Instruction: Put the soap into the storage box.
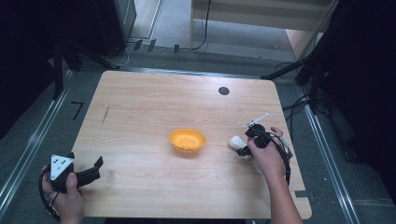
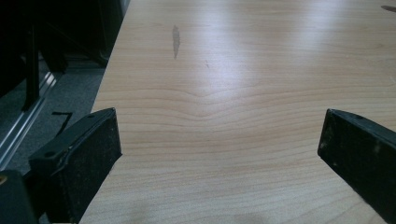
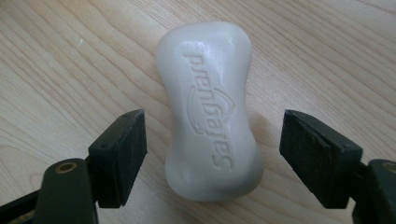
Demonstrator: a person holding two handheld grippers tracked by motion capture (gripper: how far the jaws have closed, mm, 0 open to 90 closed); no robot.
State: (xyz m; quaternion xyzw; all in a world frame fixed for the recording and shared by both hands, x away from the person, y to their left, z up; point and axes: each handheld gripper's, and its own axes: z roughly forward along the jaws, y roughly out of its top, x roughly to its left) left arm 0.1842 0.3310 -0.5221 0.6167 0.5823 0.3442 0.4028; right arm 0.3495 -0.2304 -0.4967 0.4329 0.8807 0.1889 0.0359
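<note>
Resting at the desk's (image 1: 140,102) near-left corner, your left tongs (image 1: 91,171) are spread wide, nothing between the jaws; in the left gripper view the left tongs (image 2: 219,149) frame bare wood with a dark streak (image 2: 176,41) farther off. An orange bowl (image 1: 187,141) sits near the middle of the desk, well apart from both tongs. To its right lies a white soap (image 1: 236,141). Your right tongs (image 1: 244,150) are at the soap, held by your right hand (image 1: 266,156). In the right gripper view the right tongs (image 3: 212,149) are spread, one jaw on each side of the soap (image 3: 212,107), neither touching it. The soap lies flat on the desk, embossed lettering up.
</note>
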